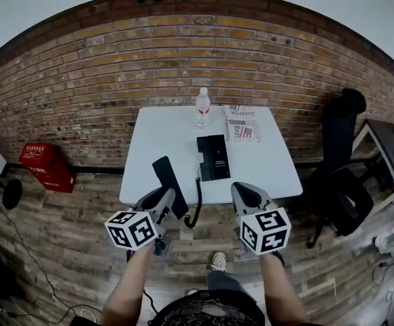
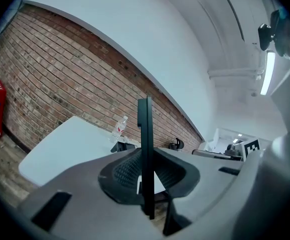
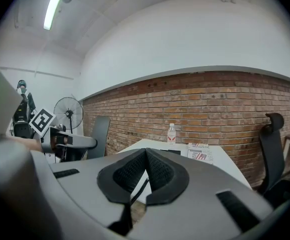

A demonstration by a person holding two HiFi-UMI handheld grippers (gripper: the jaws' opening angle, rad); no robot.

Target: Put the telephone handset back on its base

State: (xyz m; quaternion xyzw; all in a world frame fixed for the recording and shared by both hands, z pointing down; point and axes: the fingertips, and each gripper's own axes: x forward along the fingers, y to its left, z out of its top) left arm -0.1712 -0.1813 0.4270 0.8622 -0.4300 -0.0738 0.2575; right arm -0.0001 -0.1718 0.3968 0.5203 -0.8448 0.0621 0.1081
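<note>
The black telephone handset [image 1: 169,182] stands on edge between the jaws of my left gripper [image 1: 172,201], which is shut on it and holds it over the table's near edge. In the left gripper view the handset [image 2: 145,144] rises as a thin black bar between the pads. The black base [image 1: 213,157] lies flat on the white table [image 1: 163,138], a little beyond and right of the handset. A coiled cord [image 1: 197,206] hangs from the base over the table edge. My right gripper [image 1: 243,192] is shut and empty, near the table's front edge.
A water bottle [image 1: 202,106] and a printed paper [image 1: 242,123] lie at the table's far side by the brick wall. A red crate [image 1: 46,166] sits on the floor at the left. A black office chair [image 1: 343,175] is at the right. A fan [image 3: 67,115] stands further off.
</note>
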